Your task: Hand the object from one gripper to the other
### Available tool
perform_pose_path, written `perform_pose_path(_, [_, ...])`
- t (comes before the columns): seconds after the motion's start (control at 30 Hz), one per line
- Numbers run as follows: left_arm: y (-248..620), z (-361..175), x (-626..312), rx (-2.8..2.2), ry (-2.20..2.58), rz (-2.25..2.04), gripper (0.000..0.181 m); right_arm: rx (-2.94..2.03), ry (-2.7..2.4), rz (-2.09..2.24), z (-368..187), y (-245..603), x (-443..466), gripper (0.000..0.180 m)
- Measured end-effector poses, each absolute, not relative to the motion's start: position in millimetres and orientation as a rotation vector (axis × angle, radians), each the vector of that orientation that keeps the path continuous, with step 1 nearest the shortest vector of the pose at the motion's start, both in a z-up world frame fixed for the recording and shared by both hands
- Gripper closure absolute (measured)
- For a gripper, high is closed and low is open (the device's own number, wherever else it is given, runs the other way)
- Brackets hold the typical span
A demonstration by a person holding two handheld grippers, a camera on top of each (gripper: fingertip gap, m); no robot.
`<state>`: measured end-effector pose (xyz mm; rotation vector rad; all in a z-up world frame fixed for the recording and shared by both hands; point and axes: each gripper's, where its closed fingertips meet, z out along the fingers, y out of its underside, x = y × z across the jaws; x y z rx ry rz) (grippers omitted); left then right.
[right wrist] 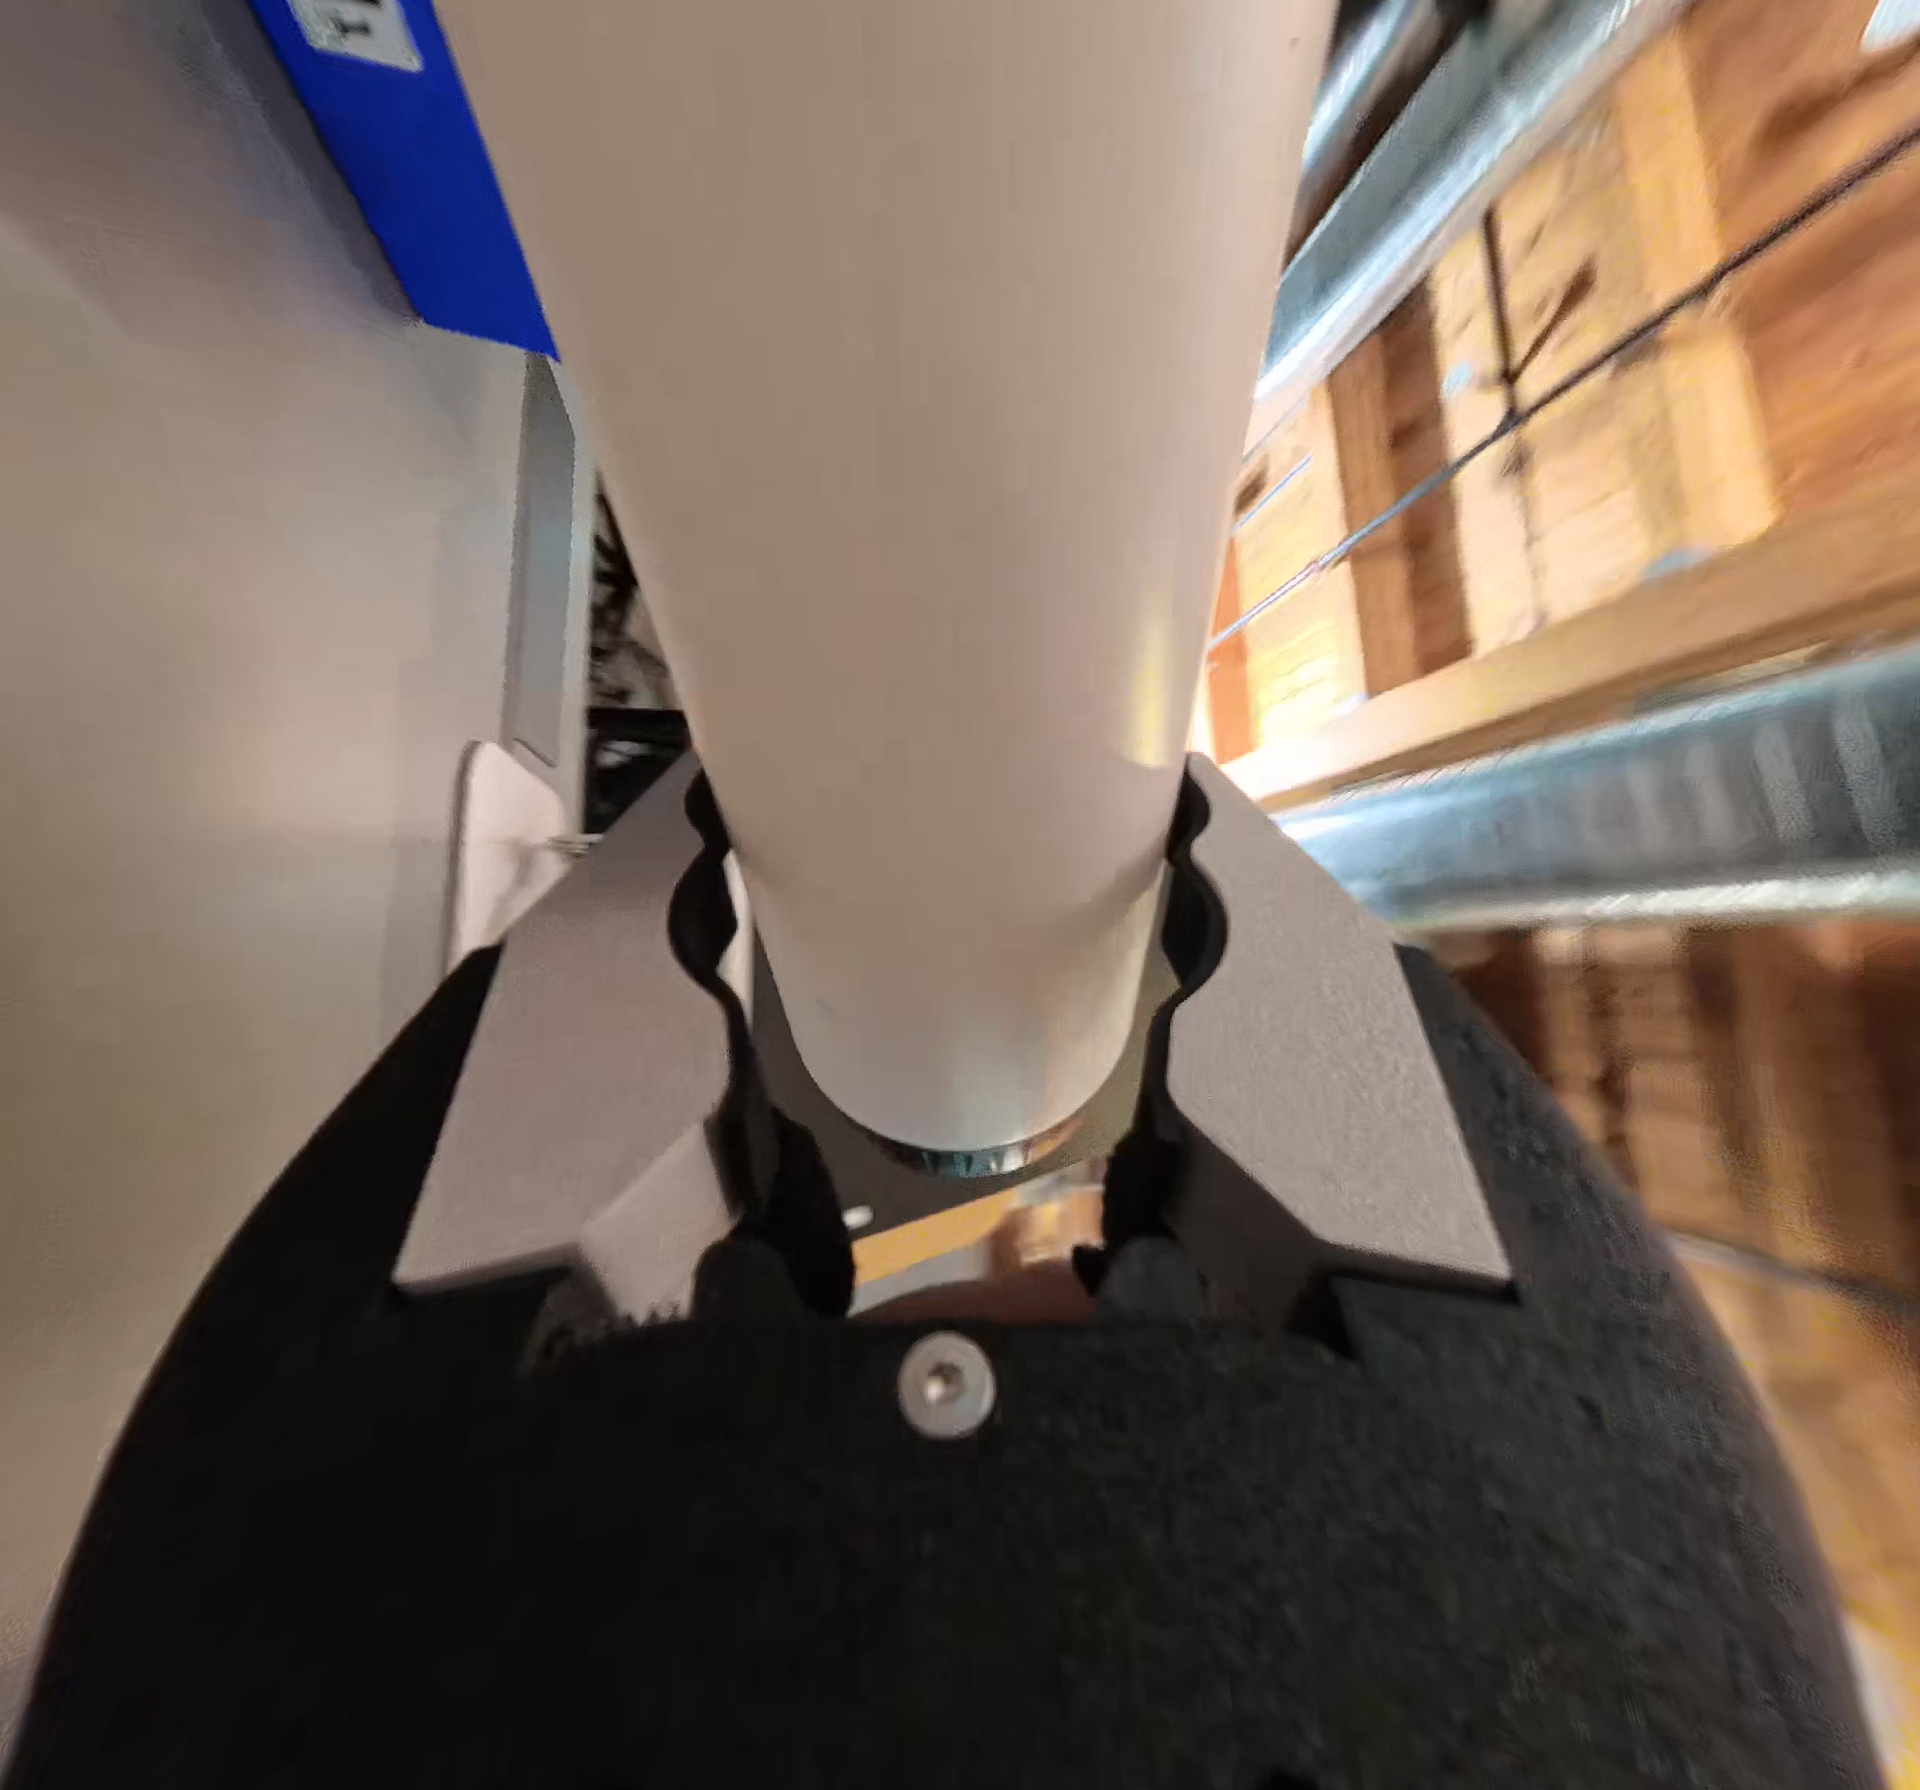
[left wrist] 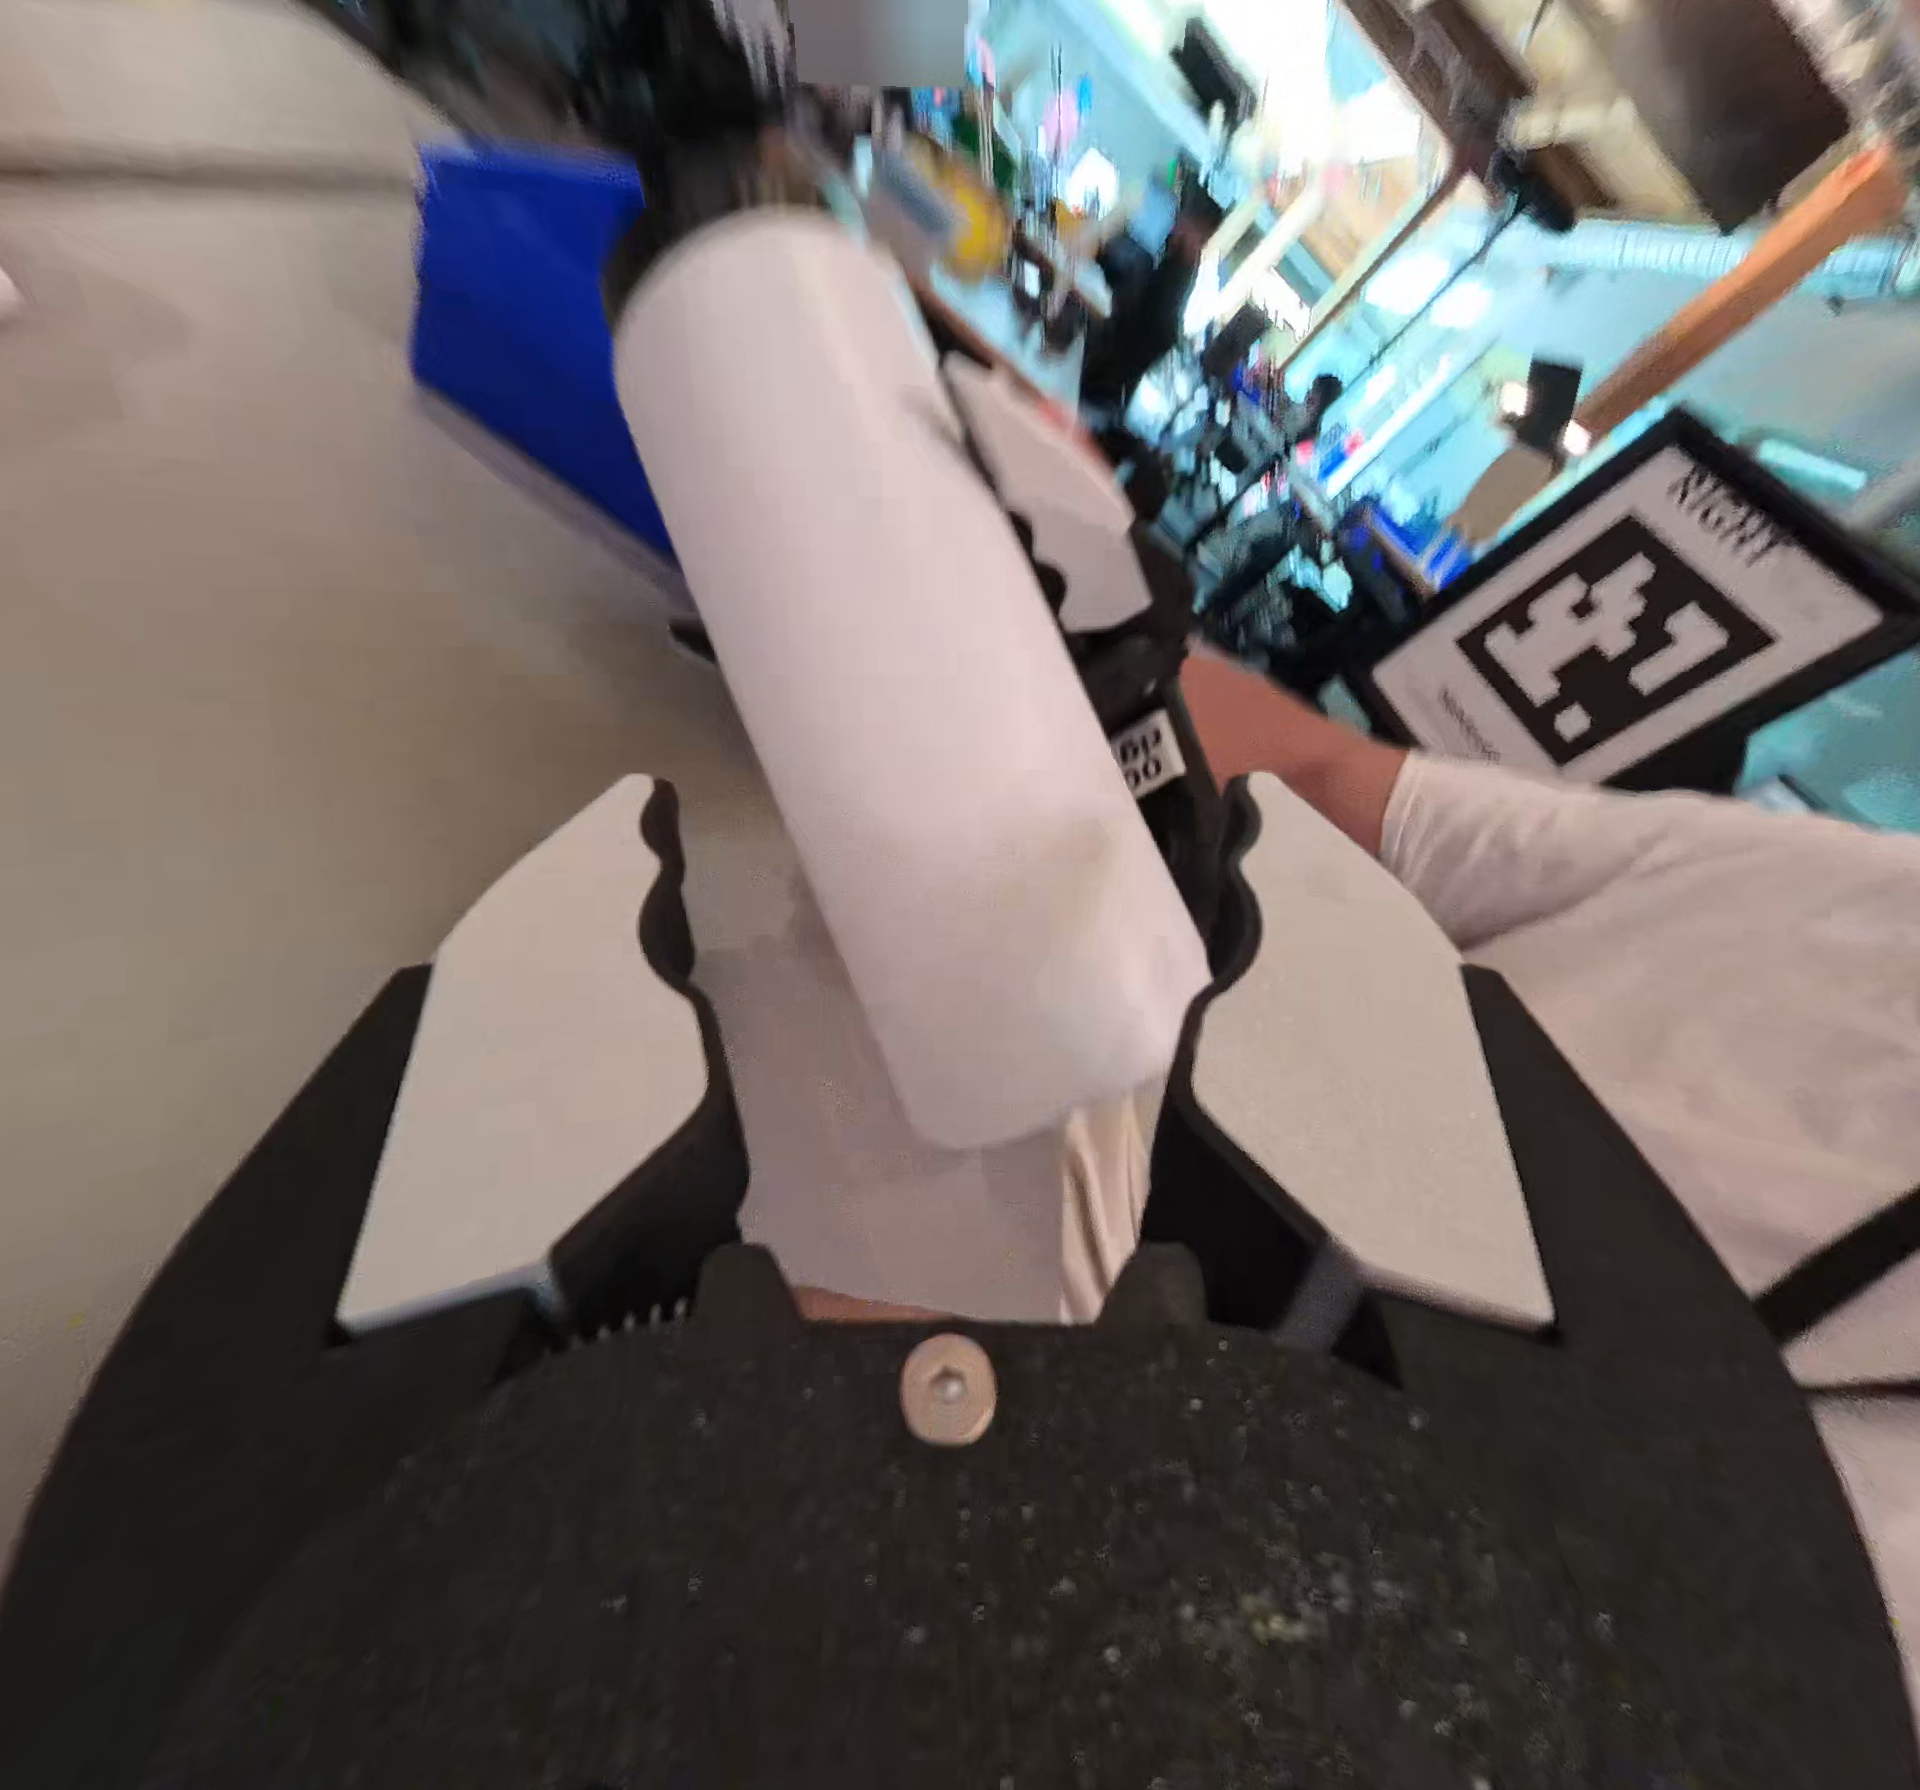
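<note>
Gripping the white bottle (right wrist: pixel 914 493), right gripper (right wrist: pixel 951 909) jaws clamp; left gripper (left wrist: pixel 951 867) jaws gape.

In the right wrist view, the smooth white cylindrical bottle (right wrist: pixel 894 452) runs off the top edge, so its far end is unseen. The blue bin with a black-and-white marker sticker (right wrist: pixel 416 140) is cut by the top edge and partly hidden behind the bottle. In the left wrist view, the far room of cluttered benches (left wrist: pixel 1195 327) is smeared by motion blur, its items unreadable. The other black-and-grey two-finger gripper (left wrist: pixel 1049 504) sits mostly hidden behind the bottle.
</note>
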<state>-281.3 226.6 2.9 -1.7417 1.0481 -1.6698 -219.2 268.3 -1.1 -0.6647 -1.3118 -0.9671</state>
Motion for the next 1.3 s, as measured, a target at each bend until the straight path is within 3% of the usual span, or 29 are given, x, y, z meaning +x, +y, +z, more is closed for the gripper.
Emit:
perform_pose_path(0.17, [266.7,29.8,-312.3,-1.588,0.844,-1.455,0.085,-1.116,-0.999,-0.284,11.1,269.1,-195.8,0.095])
perform_pose_path(0.4, [235.3,-35.4,-274.8,-1.559,1.224,-1.278,0.079,-1.373,-0.664,1.013,8.8,245.4,-214.9,0.096])
perform_pose_path(0.6, [220.1,-48.4,-243.6,-1.513,1.228,-1.294,0.068,-1.31,-0.455,1.418,12.9,239.2,-232.5,0.095])
perform_pose_path(0.73, [218.4,-33.7,-235.6,-1.452,1.057,-1.469,0.069,-1.176,-0.299,1.555,28.1,236.7,-236.2,0.095])
perform_pose_path(0.83, [212.8,-16.3,-237.5,-1.355,0.939,-1.629,0.097,-1.136,-0.236,1.546,27.3,241.0,-237.0,0.095])
perform_pose_path(1.1, [219.1,-13.5,-240.6,-1.448,0.904,-1.61,0.097,-1.216,-0.252,1.503,22.9,247.8,-234.4,0.094])
perform_pose_path(1.3, [244.3,-2.3,-276.4,-1.479,0.872,-1.524,0.099,-1.504,-0.541,1.064,-8.6,262.7,-211.4,0.063])
